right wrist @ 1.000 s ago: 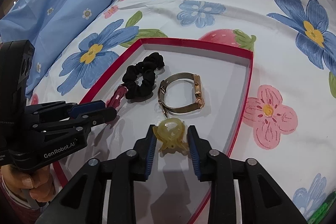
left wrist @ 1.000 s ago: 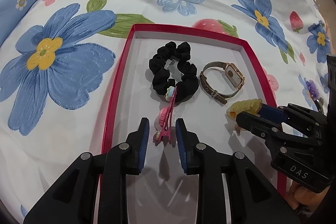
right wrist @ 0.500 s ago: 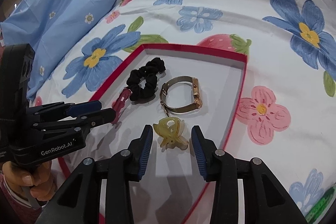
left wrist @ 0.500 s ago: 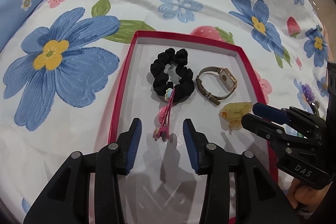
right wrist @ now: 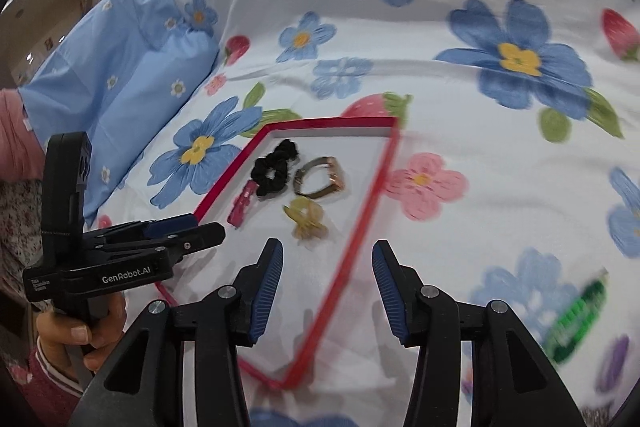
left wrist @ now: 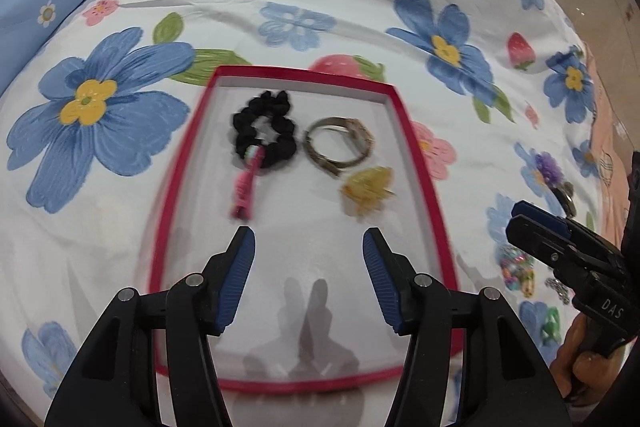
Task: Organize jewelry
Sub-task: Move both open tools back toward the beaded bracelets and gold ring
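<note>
A red-rimmed tray (left wrist: 416,163) (right wrist: 372,195) lies on the flowered bedsheet. In it lie a black scrunchie (left wrist: 264,131) (right wrist: 274,169), a pink hair clip (left wrist: 245,193) (right wrist: 240,207), a gold watch (left wrist: 340,143) (right wrist: 320,179) and a yellow claw clip (left wrist: 366,187) (right wrist: 306,217). My left gripper (left wrist: 308,267) is open and empty, above the tray's near half. My right gripper (right wrist: 326,283) is open and empty, over the tray's right rim. It also shows at the right edge of the left wrist view (left wrist: 560,239).
More loose pieces lie on the sheet right of the tray: a purple item (left wrist: 550,167), a multicoloured clip (left wrist: 516,267), a green item (left wrist: 550,325) (right wrist: 576,315). A light blue pillow (right wrist: 120,67) lies at the far left.
Both grippers have opened wide and pulled back from the tray. The pink hair clip and the yellow claw clip were let go and now lie in the tray.
</note>
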